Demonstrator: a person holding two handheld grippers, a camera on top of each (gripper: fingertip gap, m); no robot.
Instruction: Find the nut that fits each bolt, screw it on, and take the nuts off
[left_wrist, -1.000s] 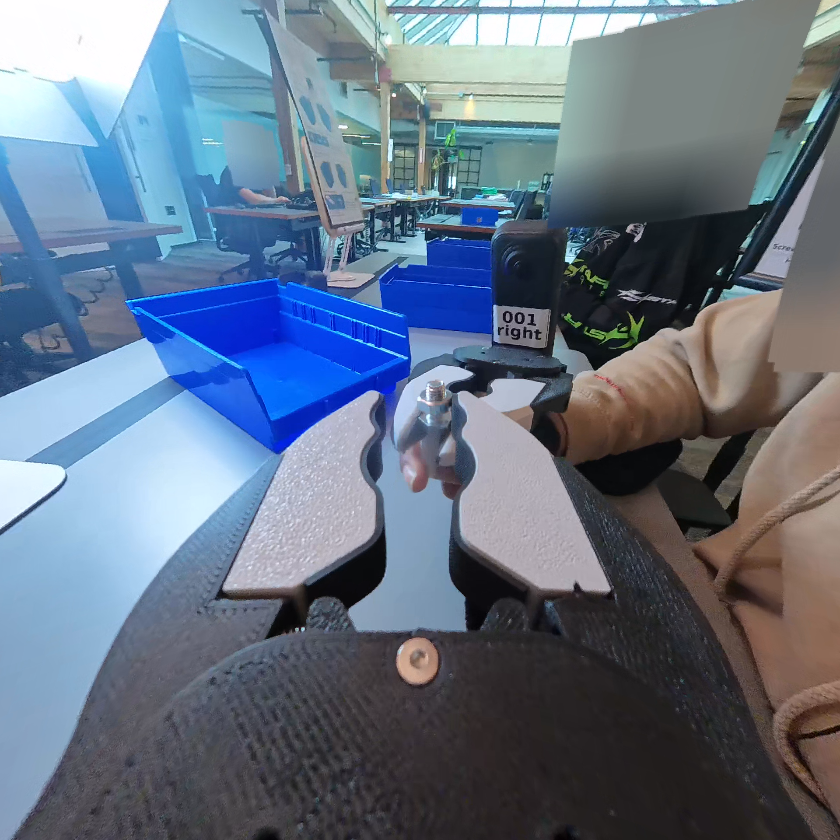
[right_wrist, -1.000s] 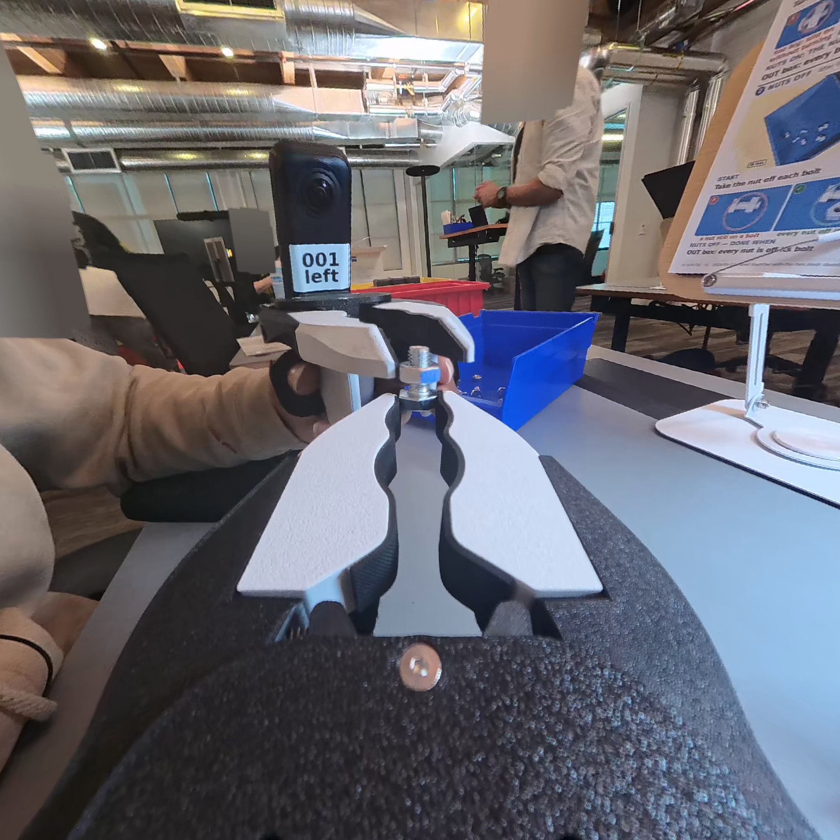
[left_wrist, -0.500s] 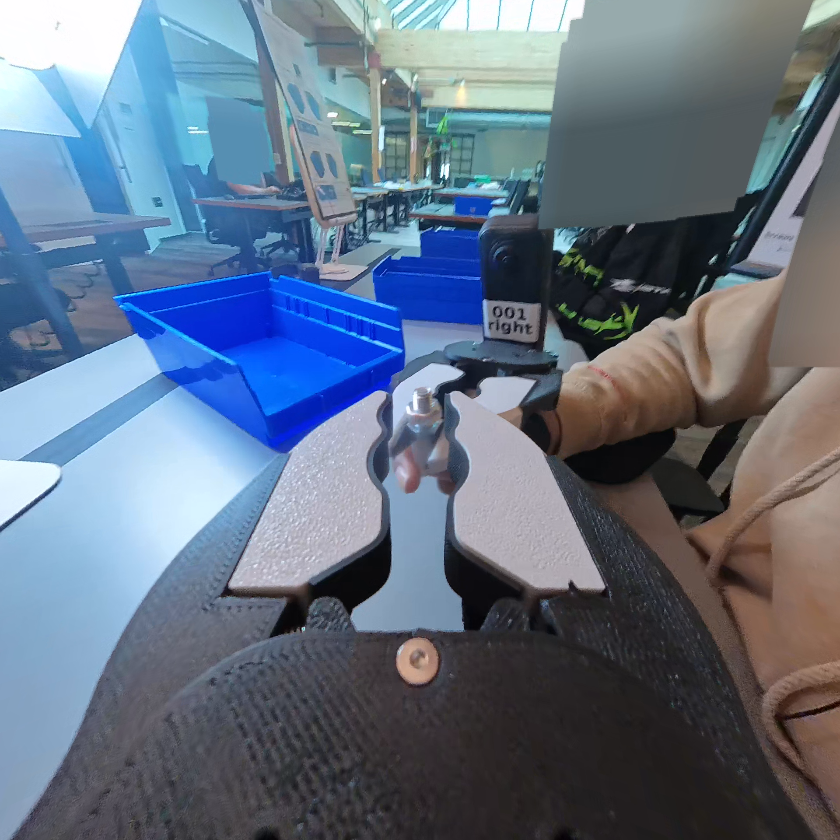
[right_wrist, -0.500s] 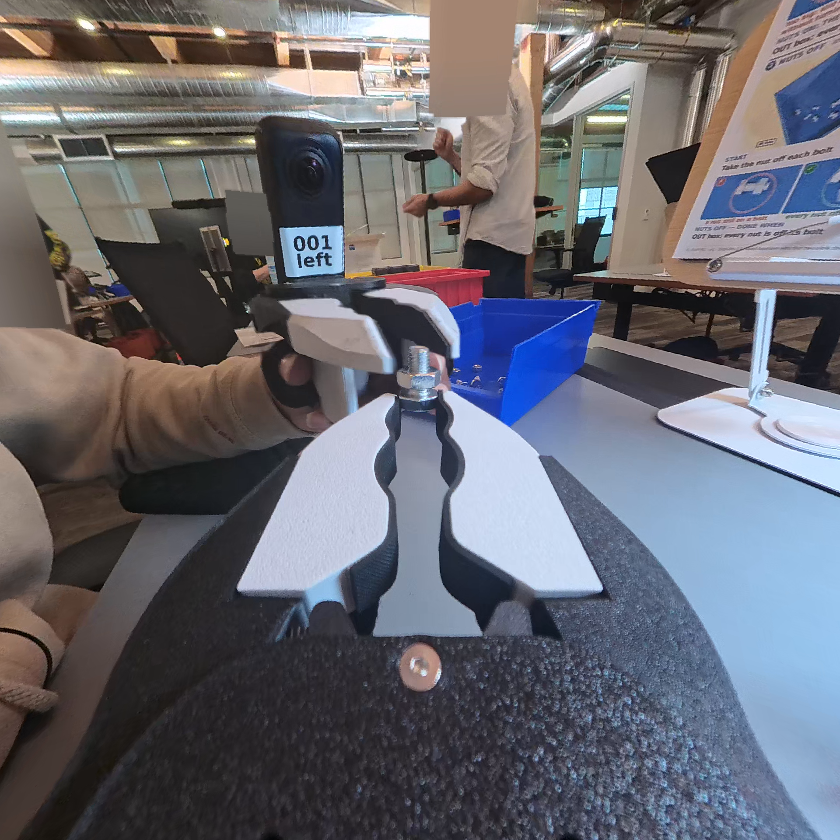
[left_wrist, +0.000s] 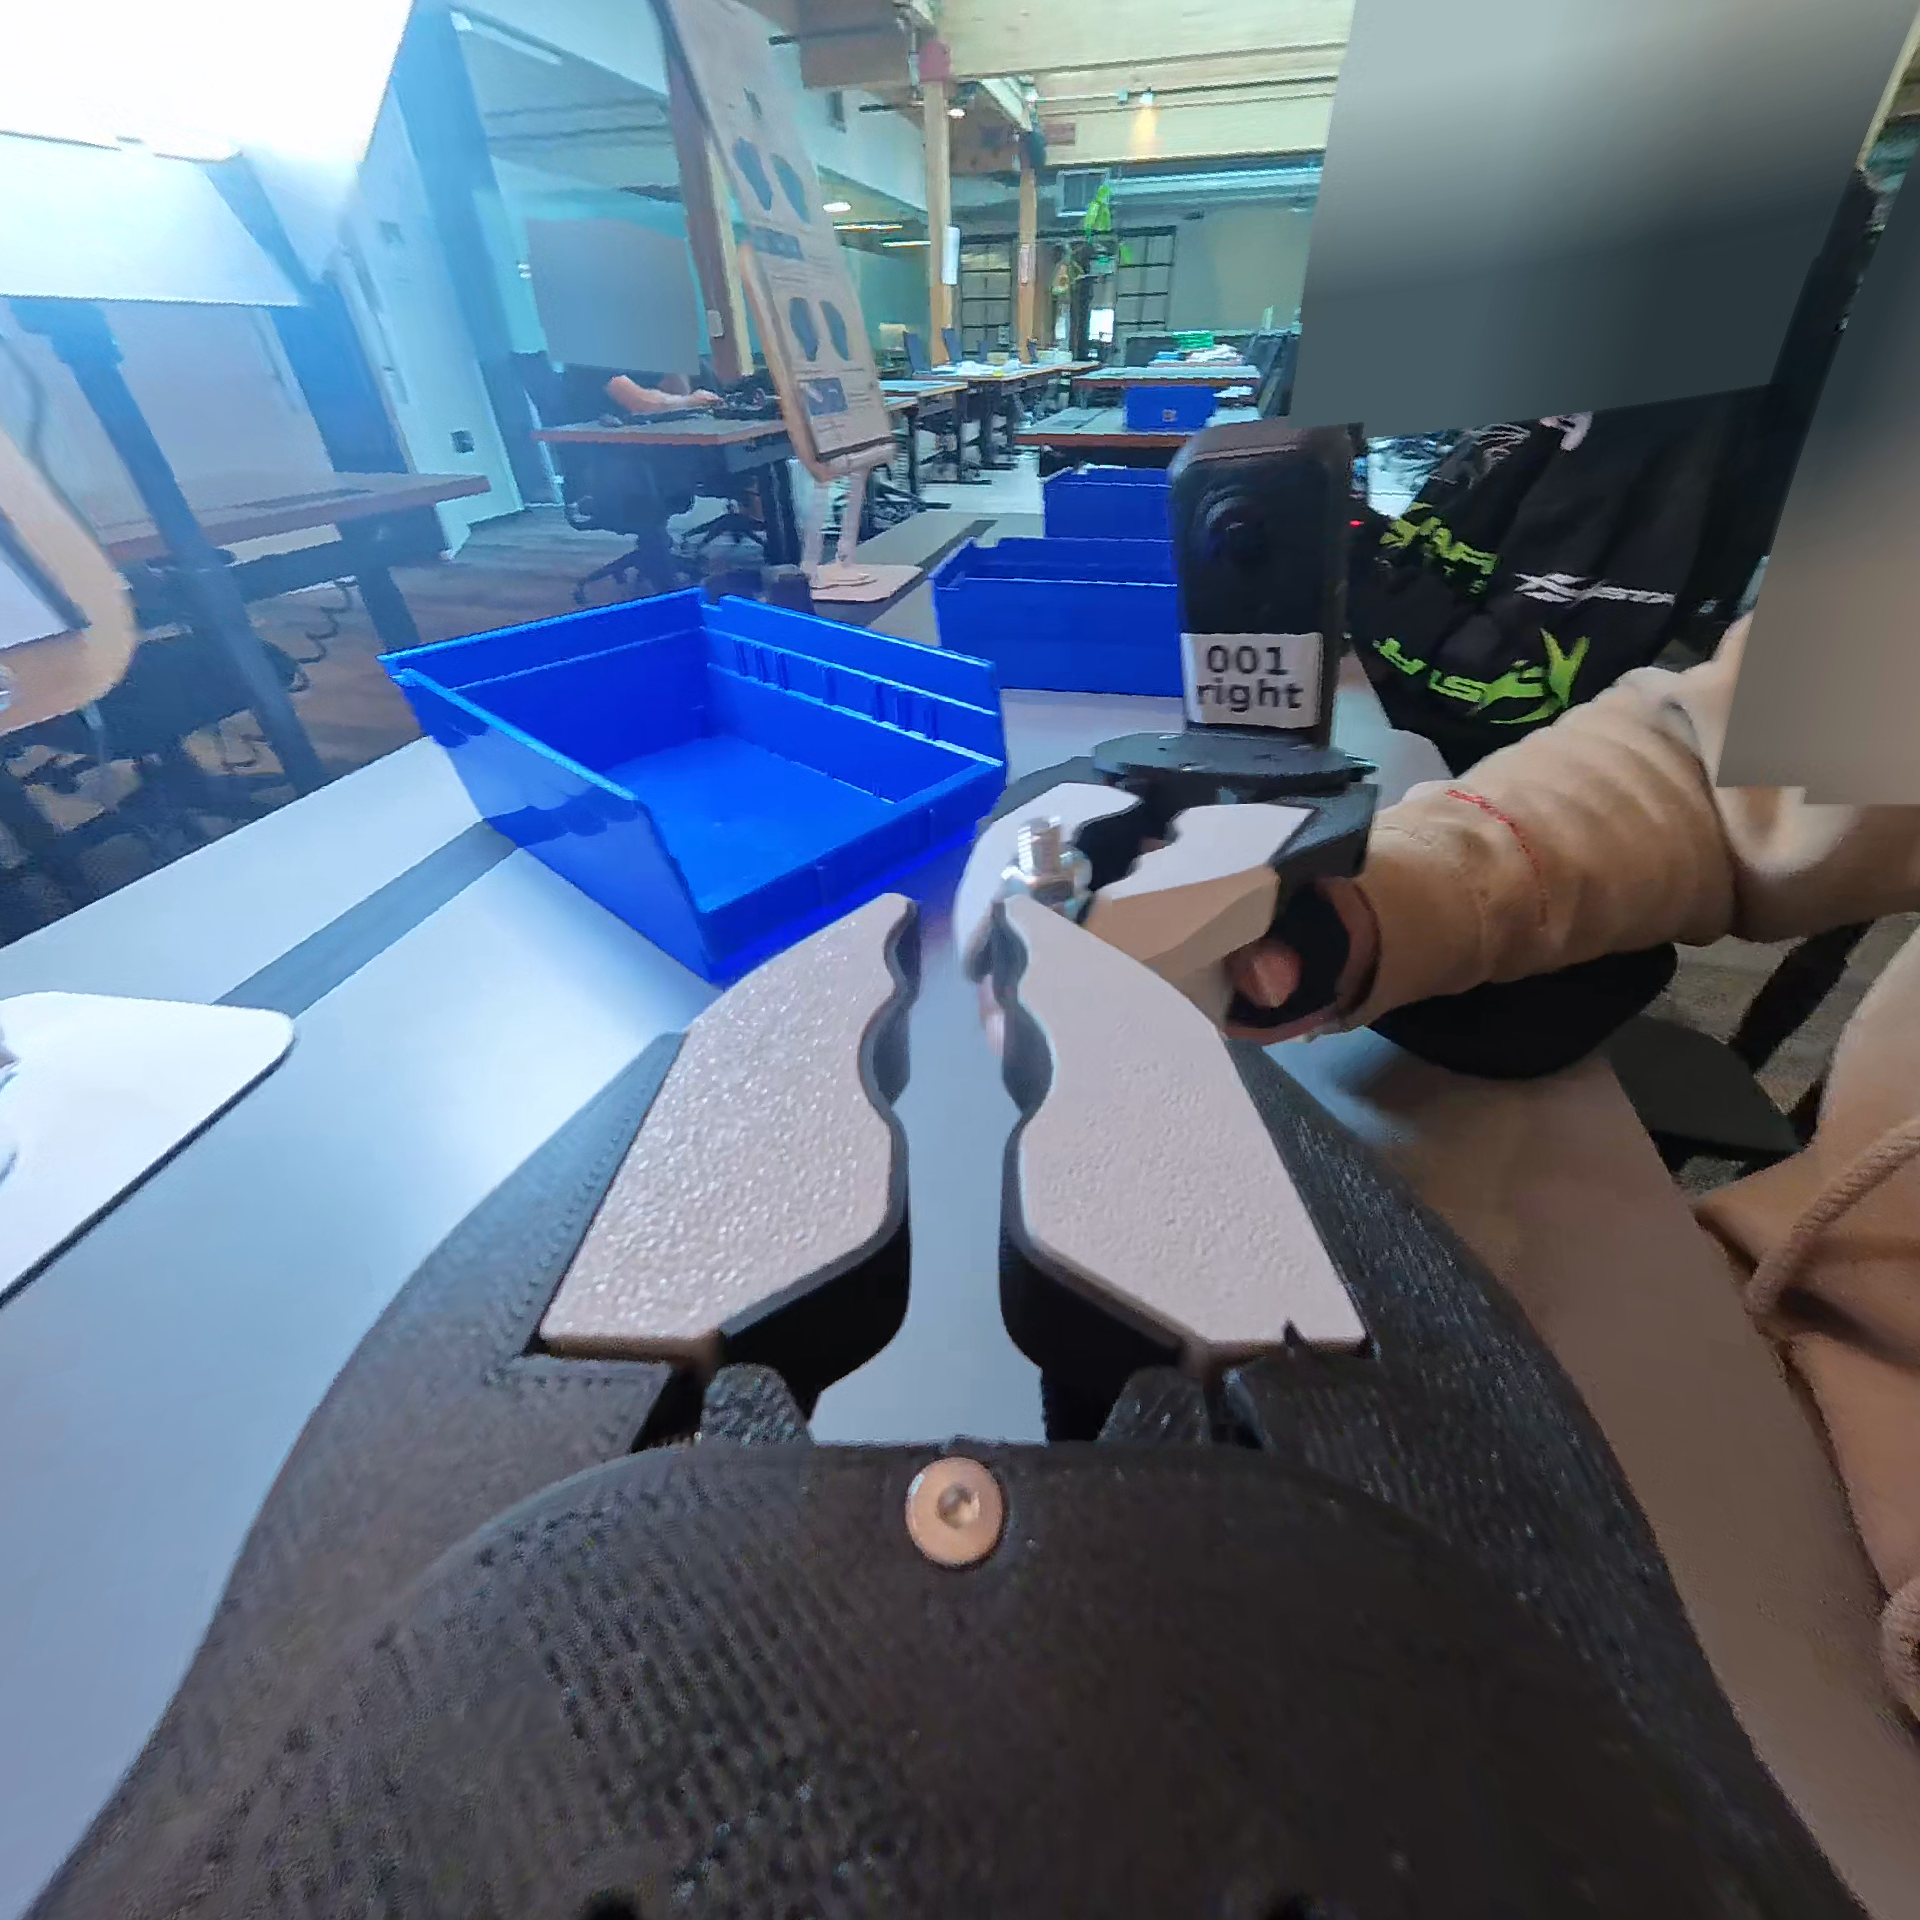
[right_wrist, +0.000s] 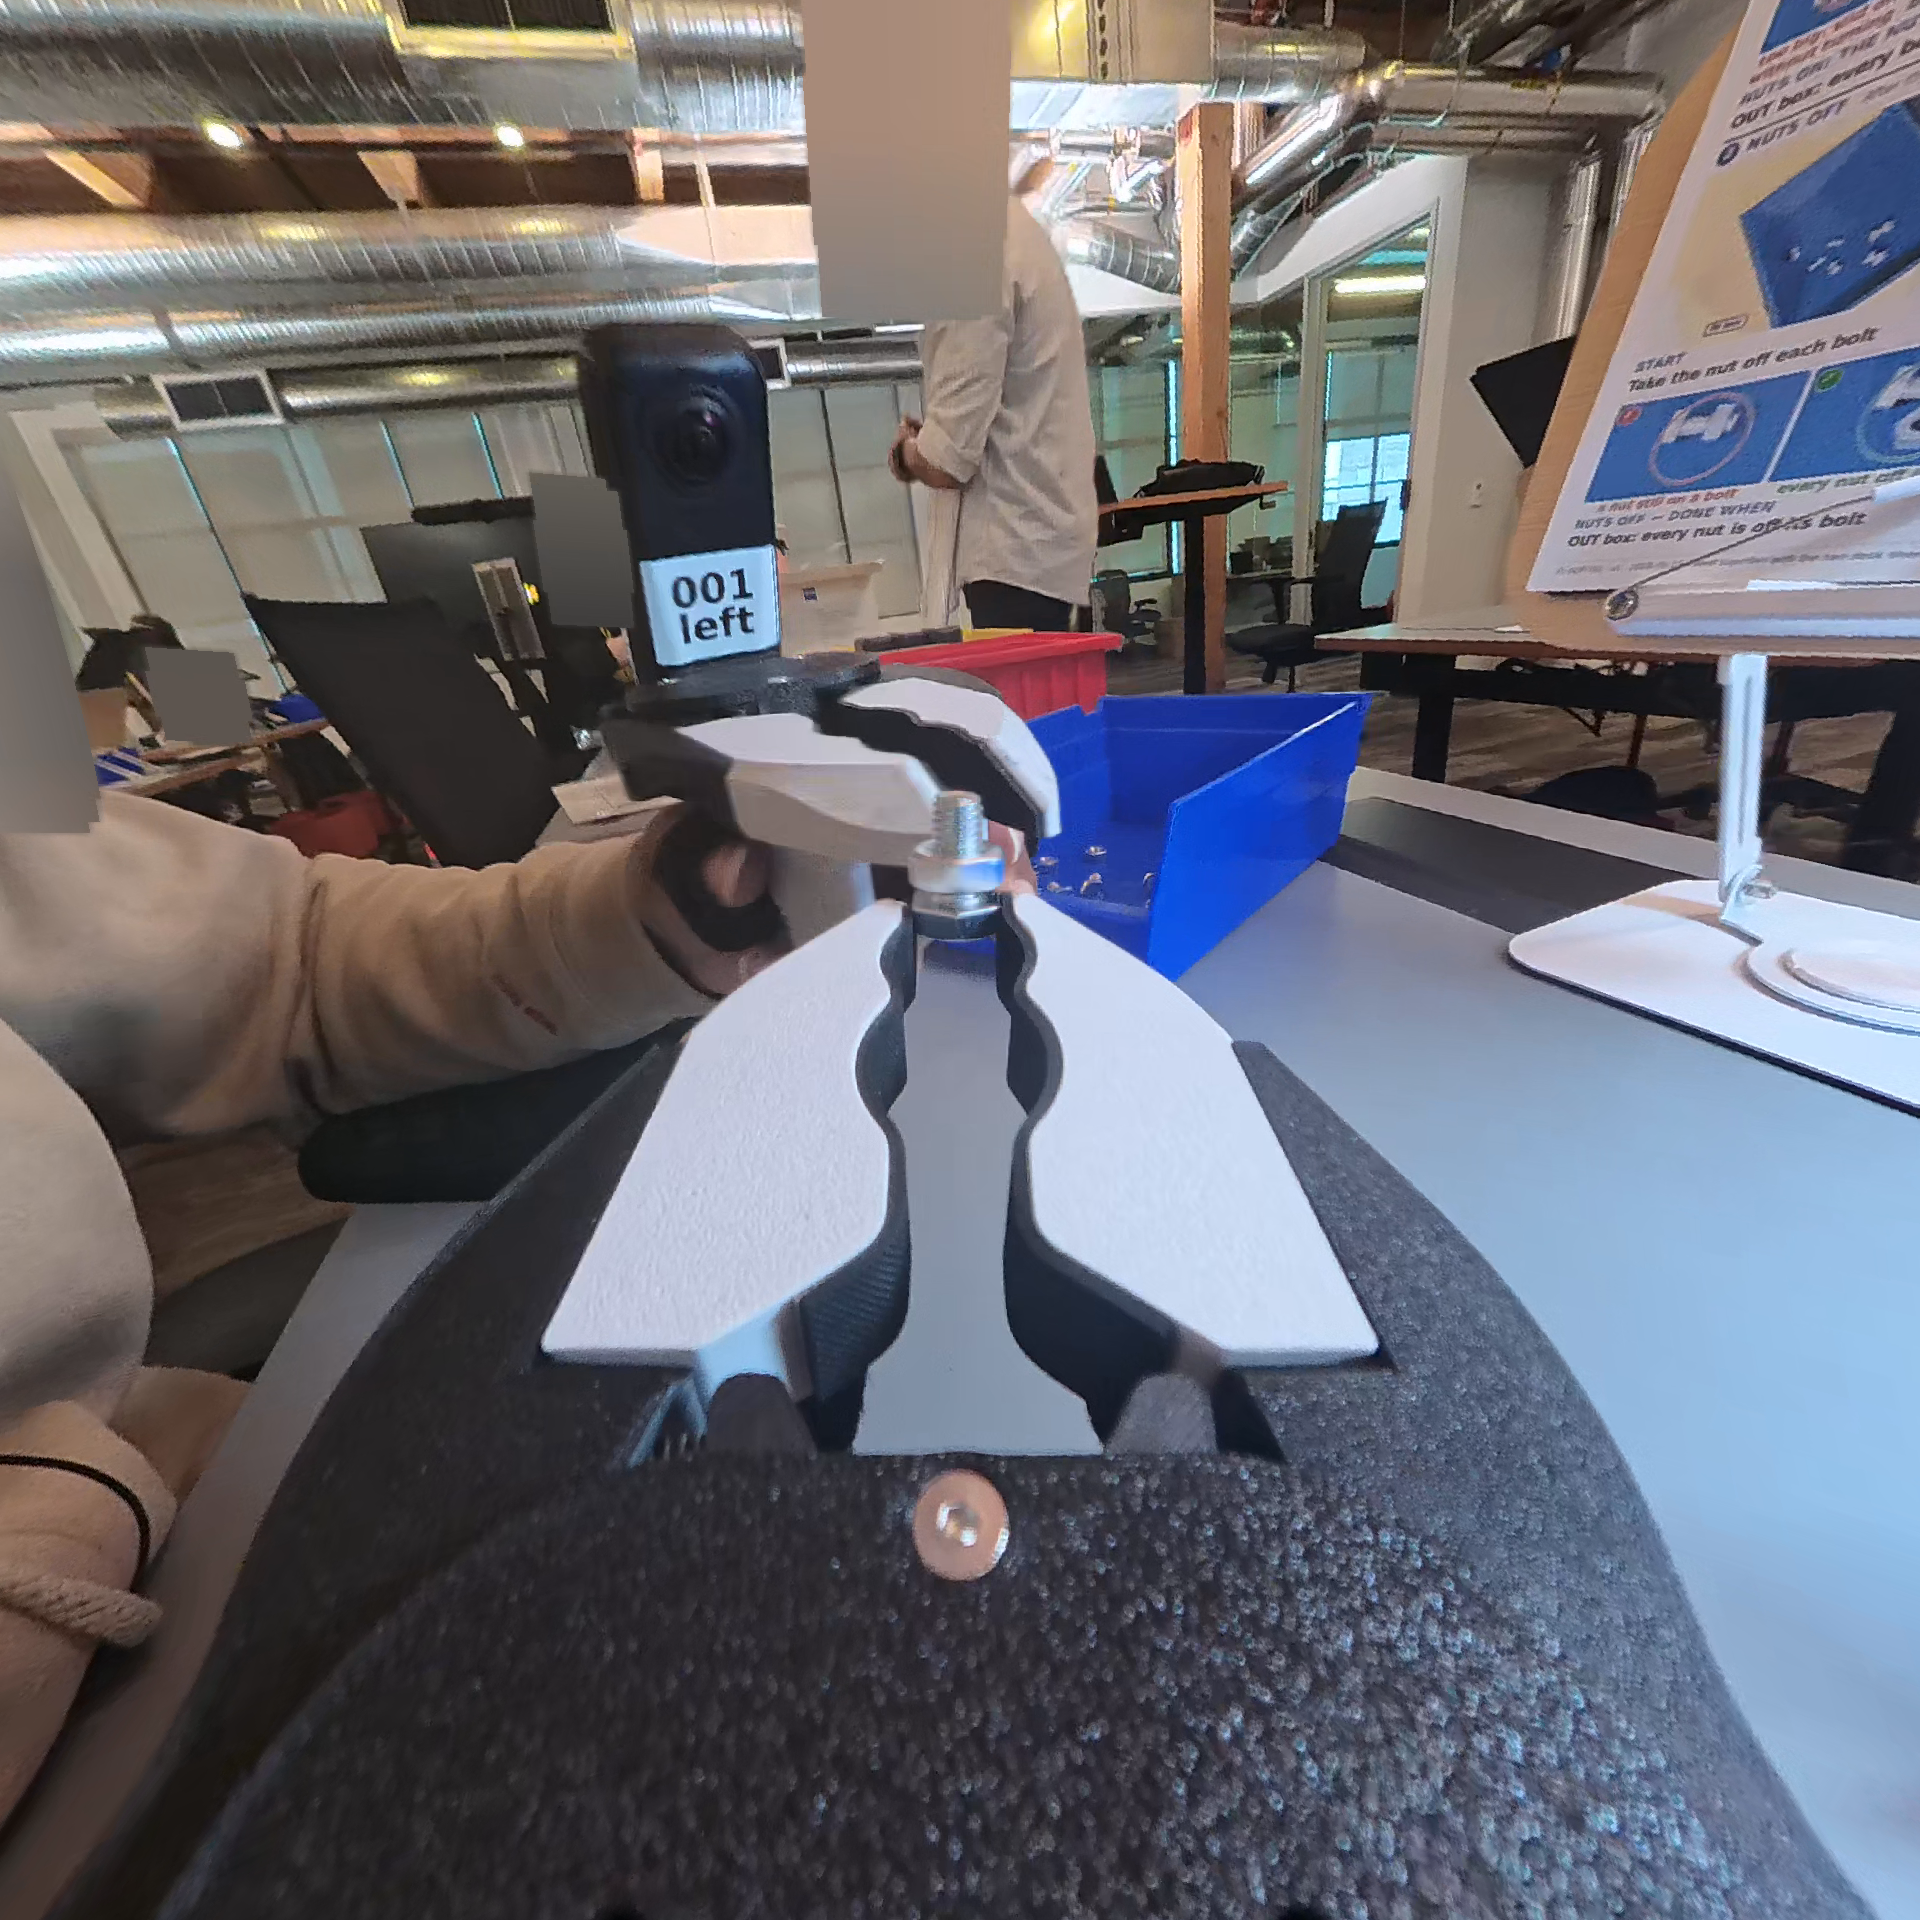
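Observation:
A silver bolt (right_wrist: 958, 823) stands upright with a nut (right_wrist: 956, 871) threaded on it. My right gripper (right_wrist: 958, 912) is shut on the bolt's lower end. My left gripper (right_wrist: 987, 816) shows just behind and above the bolt in the right wrist view. In the left wrist view my left gripper (left_wrist: 953, 920) has a narrow gap between its fingers and nothing in it. There the bolt (left_wrist: 1039, 844) and nut (left_wrist: 1047, 883) sit just right of its right fingertip, held by the right gripper (left_wrist: 1049, 894).
An empty blue bin (left_wrist: 707, 790) stands on the grey table (left_wrist: 416, 987) ahead of the left gripper. Another blue bin (right_wrist: 1226, 800) with several small metal parts stands beyond the right gripper. A sign stand's white base (right_wrist: 1714, 956) is at the right. A person stands far behind. Less than 4 cm separates the two grippers' tips.
My left gripper has come off the nut, shifted left of the bolt, and its fingers stand closer together. The right gripper still holds the bolt upright.

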